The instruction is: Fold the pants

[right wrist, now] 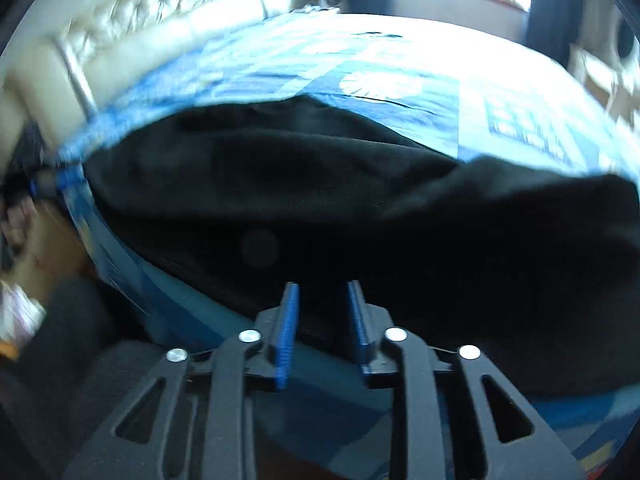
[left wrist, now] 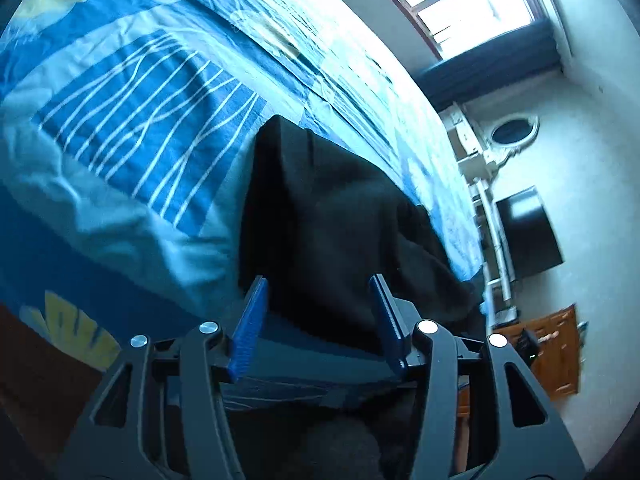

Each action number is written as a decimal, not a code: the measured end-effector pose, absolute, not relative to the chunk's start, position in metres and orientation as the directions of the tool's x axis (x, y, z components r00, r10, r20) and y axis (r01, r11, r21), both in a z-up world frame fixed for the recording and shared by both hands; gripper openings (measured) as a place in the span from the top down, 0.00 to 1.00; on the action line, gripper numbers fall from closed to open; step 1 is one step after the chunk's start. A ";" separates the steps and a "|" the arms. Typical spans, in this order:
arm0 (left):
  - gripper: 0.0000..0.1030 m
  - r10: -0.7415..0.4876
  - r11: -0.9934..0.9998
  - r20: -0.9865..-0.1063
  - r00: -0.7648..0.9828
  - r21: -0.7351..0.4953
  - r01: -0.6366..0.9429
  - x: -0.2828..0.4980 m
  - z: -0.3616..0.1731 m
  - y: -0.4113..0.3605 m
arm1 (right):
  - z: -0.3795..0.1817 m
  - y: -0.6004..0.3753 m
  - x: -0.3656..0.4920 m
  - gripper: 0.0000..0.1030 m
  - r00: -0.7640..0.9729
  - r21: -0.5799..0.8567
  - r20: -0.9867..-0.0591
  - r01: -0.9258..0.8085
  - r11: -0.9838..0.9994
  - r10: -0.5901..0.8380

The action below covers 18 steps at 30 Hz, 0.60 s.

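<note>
Black pants [left wrist: 340, 220] lie bunched on a blue patterned bed cover [left wrist: 140, 100], close to the bed's near edge. My left gripper [left wrist: 318, 280] is open, its blue fingers [left wrist: 252, 320] spread wide just short of the dark cloth's near end, pressing on nothing. In the right wrist view the pants [right wrist: 320, 200] stretch across the bed cover [right wrist: 400, 80] as a wide dark heap. My right gripper [right wrist: 322, 285] stands over their near edge with a narrow gap between its blue fingers [right wrist: 286, 332]. Dark cloth shows in that gap, but the pads do not close on it.
A padded cream headboard [right wrist: 140, 12] is at the far left of the bed. A bright window [left wrist: 460, 0], a white dresser with an oval mirror [left wrist: 514, 132], a black screen [left wrist: 528, 232] and a wooden cabinet [left wrist: 556, 352] line the wall past the bed.
</note>
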State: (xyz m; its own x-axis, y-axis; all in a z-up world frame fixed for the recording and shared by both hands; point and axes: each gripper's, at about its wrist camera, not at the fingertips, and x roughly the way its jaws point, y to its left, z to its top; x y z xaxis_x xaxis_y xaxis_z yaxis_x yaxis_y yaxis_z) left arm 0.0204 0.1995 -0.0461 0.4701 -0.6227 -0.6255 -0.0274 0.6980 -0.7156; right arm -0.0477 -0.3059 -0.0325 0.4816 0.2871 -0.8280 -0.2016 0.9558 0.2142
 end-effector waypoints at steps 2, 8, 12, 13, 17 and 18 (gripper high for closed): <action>0.50 -0.619 0.693 -0.622 0.479 -0.720 -0.040 0.018 -0.045 0.195 | -0.033 -0.314 -0.045 0.71 0.474 0.307 -0.811 -0.156 0.939 0.343; 0.50 -0.592 0.691 -0.651 0.476 -0.713 -0.116 0.023 -0.047 0.178 | -0.040 -0.339 -0.037 0.71 0.478 0.519 -0.752 0.008 0.855 0.453; 0.50 -0.571 0.671 -0.659 0.490 -0.718 -0.183 0.014 -0.048 0.175 | -0.046 -0.347 -0.038 0.70 0.474 0.586 -0.731 0.068 0.808 0.491; 0.50 -0.564 0.668 -0.665 0.490 -0.716 -0.202 0.012 -0.049 0.174 | -0.046 -0.347 -0.037 0.70 0.474 0.582 -0.733 0.067 0.810 0.487; 0.50 -0.553 0.661 -0.691 0.466 -0.704 -0.260 0.010 -0.057 0.162 | -0.047 -0.345 -0.036 0.69 0.475 0.594 -0.726 0.068 0.802 0.497; 0.50 -0.547 0.665 -0.699 0.461 -0.697 -0.268 0.011 -0.058 0.160 | -0.047 -0.345 -0.036 0.69 0.476 0.602 -0.722 0.072 0.795 0.503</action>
State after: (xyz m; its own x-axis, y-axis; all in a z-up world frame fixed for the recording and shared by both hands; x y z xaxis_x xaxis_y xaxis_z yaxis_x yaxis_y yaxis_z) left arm 0.0106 0.1598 -0.0583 0.4606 -0.5470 -0.6990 -0.2681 0.6650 -0.6971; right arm -0.0356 -0.3450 -0.0474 0.4760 0.5028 -0.7215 0.0717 0.7955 0.6017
